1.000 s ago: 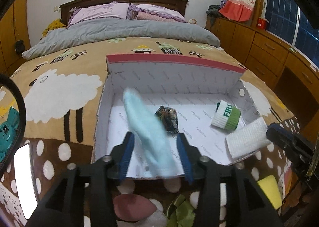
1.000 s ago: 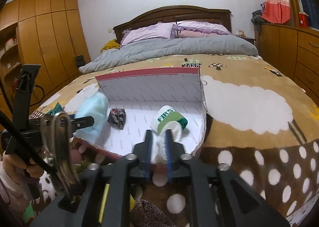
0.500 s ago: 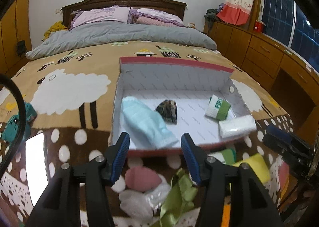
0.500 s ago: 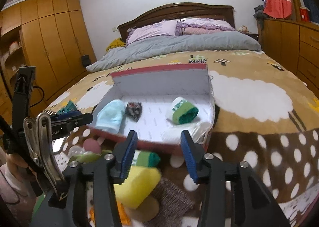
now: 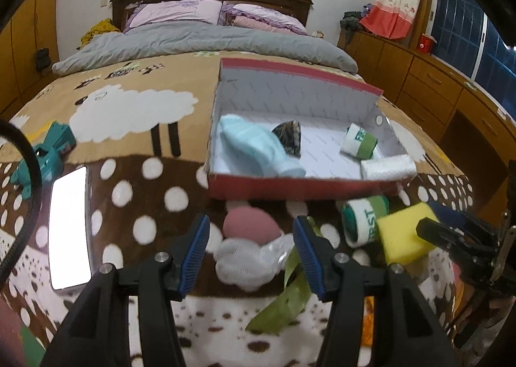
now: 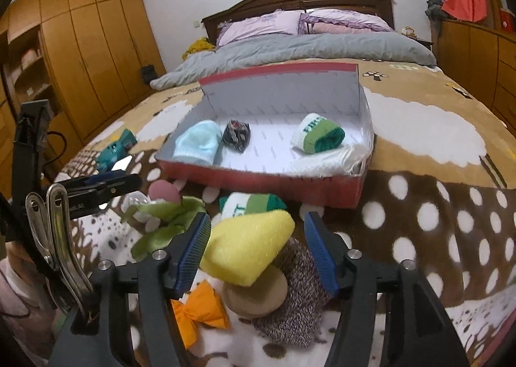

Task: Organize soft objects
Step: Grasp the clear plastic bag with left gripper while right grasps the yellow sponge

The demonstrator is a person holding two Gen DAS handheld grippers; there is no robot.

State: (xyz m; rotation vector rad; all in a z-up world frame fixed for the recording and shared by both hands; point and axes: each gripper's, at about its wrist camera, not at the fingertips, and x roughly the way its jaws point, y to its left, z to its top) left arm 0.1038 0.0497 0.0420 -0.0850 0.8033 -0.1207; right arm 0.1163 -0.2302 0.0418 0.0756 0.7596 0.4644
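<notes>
Bed, sheep blanket, underneath all. Red box on it, holding pale blue sock, dark bundle, green-white roll, white cloth. Loose pile before box: yellow sponge, pink pad. Right claw just widened, apart, astride sponge without pressing. Left claw apart, empty.

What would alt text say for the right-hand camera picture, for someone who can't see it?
An open right gripper hangs over a yellow sponge in a pile of soft items on a bed. Beyond lies a red box holding a light blue sock, a dark bundle, a green and white roll and a white cloth.
</notes>
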